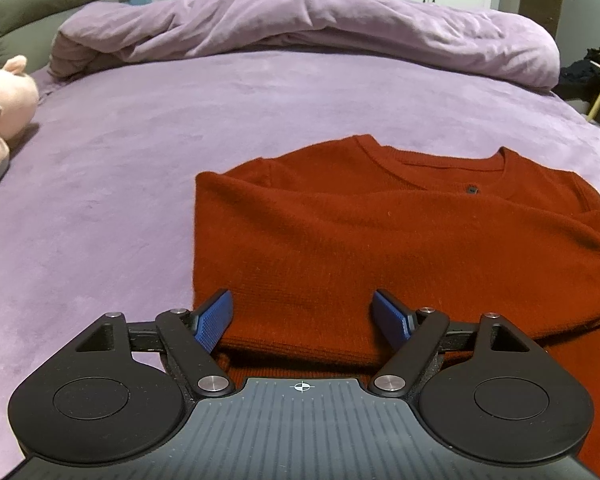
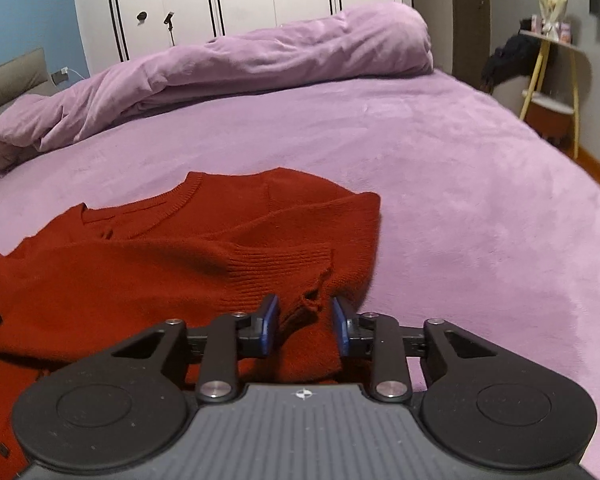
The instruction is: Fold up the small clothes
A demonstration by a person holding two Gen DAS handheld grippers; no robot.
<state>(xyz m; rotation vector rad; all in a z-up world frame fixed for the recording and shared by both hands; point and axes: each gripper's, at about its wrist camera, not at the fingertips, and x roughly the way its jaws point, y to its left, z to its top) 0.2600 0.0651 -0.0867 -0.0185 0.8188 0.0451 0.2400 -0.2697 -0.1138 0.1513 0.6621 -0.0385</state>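
Sweater (image 1: 340, 232) lies sleeves-in on the bed (image 1: 140, 128), collar at 12 o'clock; left claw (image 1: 302, 314) wide, right claw (image 2: 305, 322) narrower, both straddling its hem.

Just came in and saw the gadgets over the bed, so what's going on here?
A person holding a claw in each hand is folding a red sweater laid on the purple bed. Both sleeves look already folded in across the body. The left claw is open above the sweater's near hem, with nothing between its fingers. The right claw is also open, straddling the ribbed cuff near the sweater's right edge without gripping it. A rumpled purple duvet lies at the far side.
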